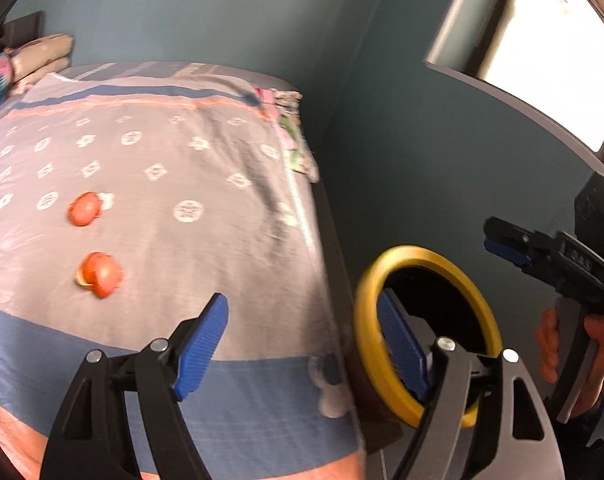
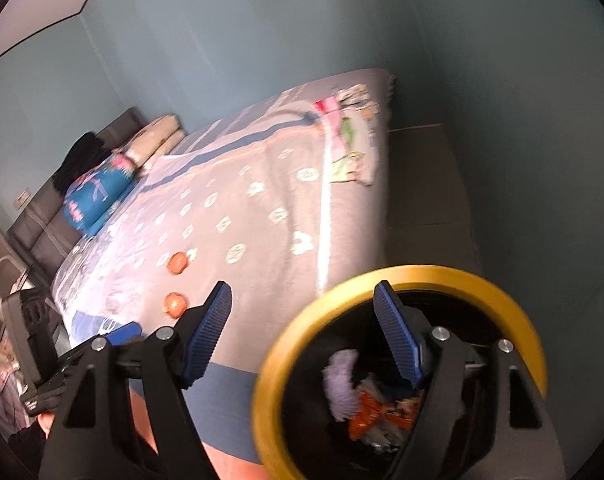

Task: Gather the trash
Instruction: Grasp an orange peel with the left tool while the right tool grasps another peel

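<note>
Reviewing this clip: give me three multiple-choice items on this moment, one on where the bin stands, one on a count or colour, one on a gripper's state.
1. Where is the yellow-rimmed bin?
A. on the bed
B. on the floor beside the bed's edge
C. on the windowsill

2. How many orange peel pieces lie on the bed cover?
A. one
B. two
C. four

3. How is the right gripper?
A. shut on a wrapper
B. shut on the bin's rim
C. open, nothing between the pads

Key: 1 B, since the rim sits below and beside the mattress edge in both views. 2 B, the far peel and the near peel are the only ones seen. 3 C, its blue pads stand wide apart with nothing gripped, above the bin holding wrappers.
</note>
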The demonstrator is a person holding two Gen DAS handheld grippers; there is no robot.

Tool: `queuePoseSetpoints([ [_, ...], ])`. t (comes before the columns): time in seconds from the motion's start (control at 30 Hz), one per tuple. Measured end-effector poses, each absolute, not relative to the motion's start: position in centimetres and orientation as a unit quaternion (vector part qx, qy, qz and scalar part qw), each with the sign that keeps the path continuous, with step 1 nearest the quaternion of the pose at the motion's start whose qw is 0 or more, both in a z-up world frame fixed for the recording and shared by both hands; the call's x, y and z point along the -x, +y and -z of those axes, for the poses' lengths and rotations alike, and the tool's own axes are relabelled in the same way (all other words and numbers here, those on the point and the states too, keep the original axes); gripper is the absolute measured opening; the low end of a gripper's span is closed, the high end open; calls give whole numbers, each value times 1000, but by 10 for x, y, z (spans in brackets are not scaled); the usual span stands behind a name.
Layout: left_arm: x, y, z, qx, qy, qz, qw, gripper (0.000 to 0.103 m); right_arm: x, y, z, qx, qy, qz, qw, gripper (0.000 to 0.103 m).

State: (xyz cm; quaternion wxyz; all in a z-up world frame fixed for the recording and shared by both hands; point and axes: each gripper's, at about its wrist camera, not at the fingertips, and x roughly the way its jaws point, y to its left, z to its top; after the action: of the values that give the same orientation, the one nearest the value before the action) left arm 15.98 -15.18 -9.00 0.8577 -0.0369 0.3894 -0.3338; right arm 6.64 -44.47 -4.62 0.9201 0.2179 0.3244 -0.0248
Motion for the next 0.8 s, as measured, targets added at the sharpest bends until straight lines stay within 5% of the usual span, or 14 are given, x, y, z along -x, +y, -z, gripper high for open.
queuePoseSetpoints([
  [0.43,-251,-38,108,91,400,209,888,73,-163,-334,64,-178,338,-126,916,70],
  [0.8,-340,1,153,96,438,154,880,73,-249,-234,121,-134,429,-169,877,70],
])
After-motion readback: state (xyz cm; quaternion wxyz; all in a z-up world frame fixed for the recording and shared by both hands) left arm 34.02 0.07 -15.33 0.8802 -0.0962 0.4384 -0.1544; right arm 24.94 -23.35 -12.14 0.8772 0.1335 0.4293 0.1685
